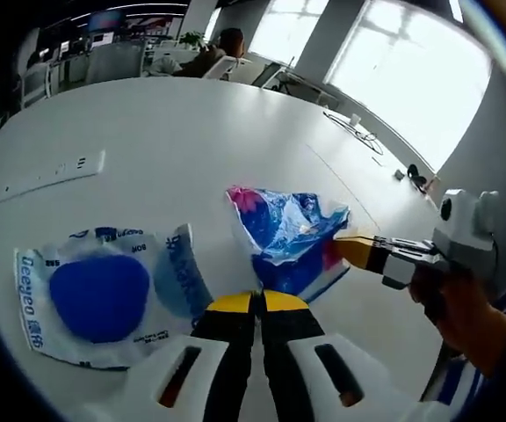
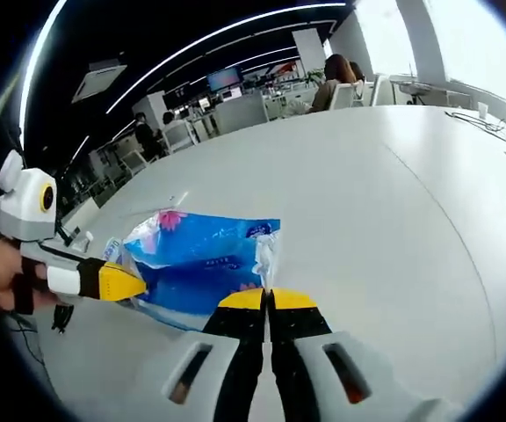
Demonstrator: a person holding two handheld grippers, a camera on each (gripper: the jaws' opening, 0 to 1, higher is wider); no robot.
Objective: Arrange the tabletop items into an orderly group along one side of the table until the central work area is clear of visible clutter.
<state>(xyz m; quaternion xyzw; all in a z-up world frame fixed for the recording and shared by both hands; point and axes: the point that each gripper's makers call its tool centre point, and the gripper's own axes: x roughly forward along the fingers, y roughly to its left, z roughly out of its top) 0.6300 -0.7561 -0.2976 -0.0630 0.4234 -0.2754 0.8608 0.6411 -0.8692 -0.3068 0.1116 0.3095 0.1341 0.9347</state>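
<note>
Surface [image 1: 174,132], left to right in the left gripper view: a white-and-blue wipes pack [image 1: 104,294] lies flat and free near the left gripper [image 1: 256,303], whose fingers are together on the near edge of the crumpled blue tissue pack [image 1: 292,237], and the right gripper [image 1: 351,249] pinches that same pack's far corner, fingers also closed on it. Judgement: lift both ends level and together, carry it beside the wipes pack, and avoid pulling apart, which could tear the wrapper. Legible writing: "Deeyeo" and "80" on the wipes pack; tissue pack print unreadable.
</note>
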